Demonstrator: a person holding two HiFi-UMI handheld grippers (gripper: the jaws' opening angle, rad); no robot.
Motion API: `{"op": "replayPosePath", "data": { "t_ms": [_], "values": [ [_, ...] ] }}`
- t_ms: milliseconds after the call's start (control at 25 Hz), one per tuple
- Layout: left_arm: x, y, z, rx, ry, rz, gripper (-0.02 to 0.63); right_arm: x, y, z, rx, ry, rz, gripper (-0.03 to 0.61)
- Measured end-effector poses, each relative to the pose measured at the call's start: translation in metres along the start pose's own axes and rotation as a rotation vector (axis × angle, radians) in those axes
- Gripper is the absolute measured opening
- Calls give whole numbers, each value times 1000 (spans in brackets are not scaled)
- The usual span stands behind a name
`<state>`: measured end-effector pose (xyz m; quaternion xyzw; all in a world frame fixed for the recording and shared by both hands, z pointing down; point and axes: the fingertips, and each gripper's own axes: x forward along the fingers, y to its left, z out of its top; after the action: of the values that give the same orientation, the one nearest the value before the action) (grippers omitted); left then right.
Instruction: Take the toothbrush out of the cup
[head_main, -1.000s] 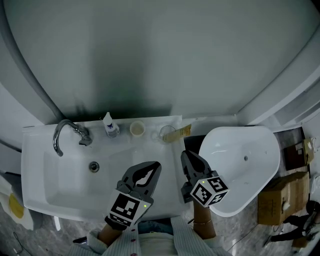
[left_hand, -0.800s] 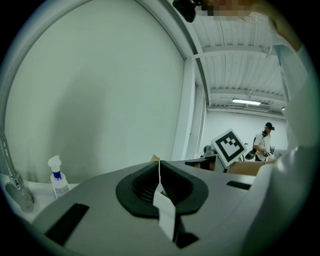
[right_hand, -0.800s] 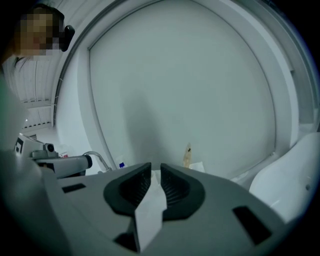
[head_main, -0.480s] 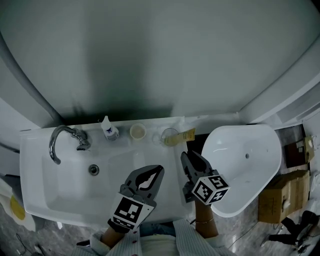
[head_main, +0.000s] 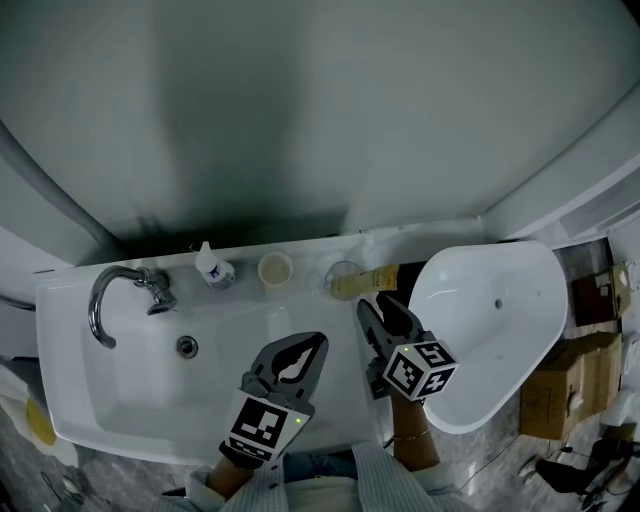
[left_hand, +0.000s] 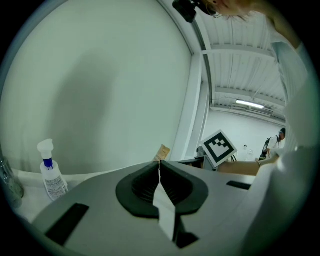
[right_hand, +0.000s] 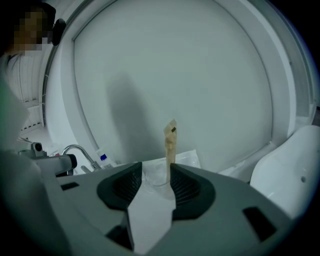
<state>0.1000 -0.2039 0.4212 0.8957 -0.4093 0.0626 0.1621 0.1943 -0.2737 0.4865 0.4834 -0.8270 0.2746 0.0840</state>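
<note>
Our right claw (right_hand: 155, 169) has just been opening and stands wide, empty, with the cup (right_hand: 153, 176) and toothbrush (right_hand: 170, 137) ahead; our left claw (left_hand: 159, 165) is closed, empty.

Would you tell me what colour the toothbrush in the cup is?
The toothbrush is tan, a pale yellowish brown; the right gripper view shows it best.

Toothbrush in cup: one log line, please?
tan toothbrush: in clear plastic cup | right hand-held gripper: jaws just opening, empty | left hand-held gripper: shut
</note>
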Motion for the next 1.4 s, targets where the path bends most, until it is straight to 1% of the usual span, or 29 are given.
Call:
{"op": "replayPosePath", "data": {
  "t_ms": [160,320,400,600,800,1160,1400],
  "values": [
    [7,14,-11,4,21,18,21,14,-7,-5,-4,20,-25,181],
    [12,28,-17,-14,35,35,21,25,-15,-10,11,30,-47,193],
    [14,35,-18,-36,34,43,21,32,-19,-12,14,34,-60,193],
    [17,47,-22,-63,32,57,21,41,-28,-13,8,25,-97,193],
    [19,60,-31,-64,45,64,21,50,-31,-13,4,16,-125,193],
    [22,71,-43,-90,74,58,21,57,-37,-8,-31,-6,-160,192],
    [21,75,-44,-93,80,70,21,63,-33,-7,-58,-3,-160,184]
  ]
}}
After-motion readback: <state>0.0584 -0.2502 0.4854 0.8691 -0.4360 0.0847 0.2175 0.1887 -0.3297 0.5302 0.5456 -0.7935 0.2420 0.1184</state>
